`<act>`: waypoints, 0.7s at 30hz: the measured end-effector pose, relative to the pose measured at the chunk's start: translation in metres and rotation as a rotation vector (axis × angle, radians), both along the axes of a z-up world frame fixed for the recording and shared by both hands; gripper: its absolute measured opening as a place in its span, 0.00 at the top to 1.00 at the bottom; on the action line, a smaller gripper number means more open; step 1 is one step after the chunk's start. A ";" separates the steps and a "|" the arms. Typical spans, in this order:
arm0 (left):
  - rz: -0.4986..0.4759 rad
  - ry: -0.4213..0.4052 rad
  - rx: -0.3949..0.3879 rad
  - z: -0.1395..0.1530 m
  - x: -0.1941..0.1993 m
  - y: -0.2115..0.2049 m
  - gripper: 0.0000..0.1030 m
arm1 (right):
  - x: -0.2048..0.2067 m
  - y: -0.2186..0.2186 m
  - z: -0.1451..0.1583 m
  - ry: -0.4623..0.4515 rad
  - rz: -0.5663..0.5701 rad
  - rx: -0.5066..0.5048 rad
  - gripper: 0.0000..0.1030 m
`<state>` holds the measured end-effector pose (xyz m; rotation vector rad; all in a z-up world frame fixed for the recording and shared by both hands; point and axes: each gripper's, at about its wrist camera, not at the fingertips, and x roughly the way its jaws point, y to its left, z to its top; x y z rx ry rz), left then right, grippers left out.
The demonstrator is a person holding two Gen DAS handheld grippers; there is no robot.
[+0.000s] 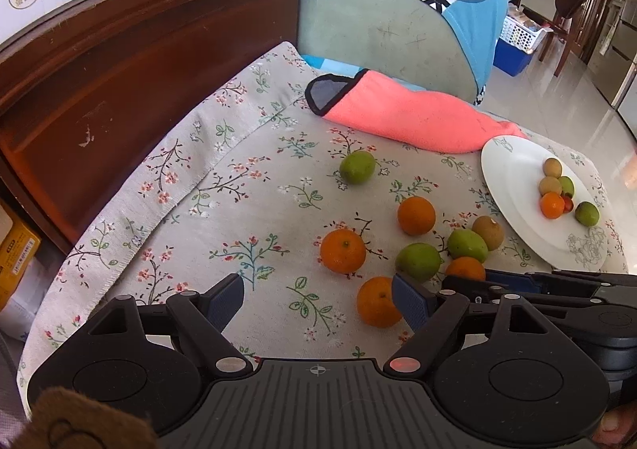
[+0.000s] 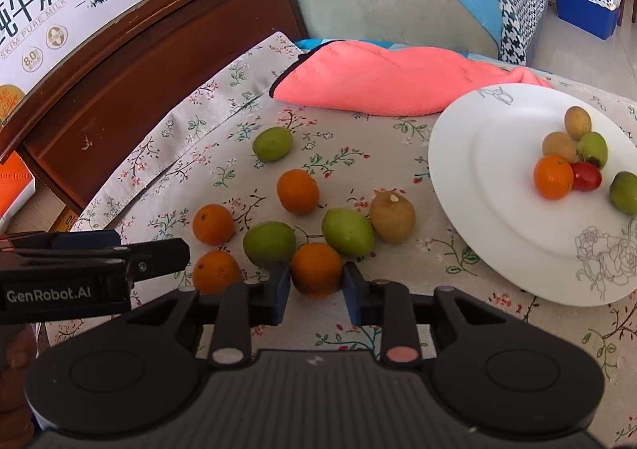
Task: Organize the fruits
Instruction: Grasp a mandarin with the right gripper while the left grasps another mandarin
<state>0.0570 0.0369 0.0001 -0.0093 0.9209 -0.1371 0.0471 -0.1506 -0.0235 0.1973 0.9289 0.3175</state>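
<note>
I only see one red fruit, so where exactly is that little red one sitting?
The red fruit lies on the white plate at the right of the right wrist view, tucked between an orange and a green fruit.

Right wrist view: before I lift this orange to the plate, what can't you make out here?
- Orange: its underside and the pad contact, hidden by the right gripper fingers.
- Plate: right side cut off by the frame edge, so one green fruit shows only partly.
- Red fruit: too small and half hidden to identify.
- Left wrist view: the same orange is mostly hidden behind the right gripper.
</note>
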 end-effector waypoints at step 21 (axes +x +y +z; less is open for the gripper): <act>-0.092 0.039 0.010 -0.029 -0.002 -0.028 0.50 | -0.006 -0.024 0.009 0.017 -0.057 0.031 0.72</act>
